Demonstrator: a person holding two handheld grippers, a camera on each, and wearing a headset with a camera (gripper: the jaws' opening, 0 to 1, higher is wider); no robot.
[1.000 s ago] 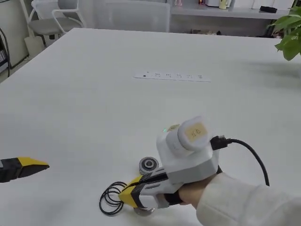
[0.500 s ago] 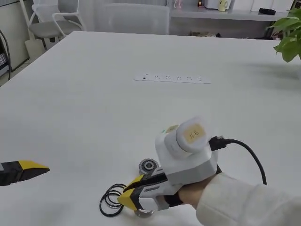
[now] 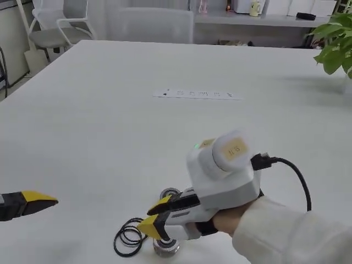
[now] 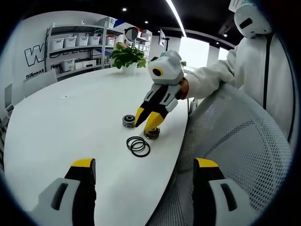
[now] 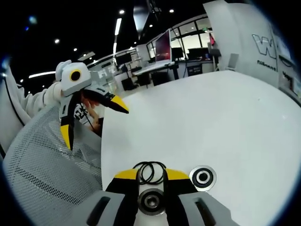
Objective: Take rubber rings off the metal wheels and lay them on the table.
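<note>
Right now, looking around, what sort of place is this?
Probably an office or lab workroom: a big white table with a power strip on it, shelves of storage bins, and a mesh office chair.

white sleeve [image 3: 286, 237]; white gripper [image 3: 154, 217] with yellow-tipped fingers [image 3: 161, 205].

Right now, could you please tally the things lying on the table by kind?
Metal wheels: 2
Loose rubber rings: about 3, overlapping and hard to separate
Power strip: 1
Total: about 6
</note>
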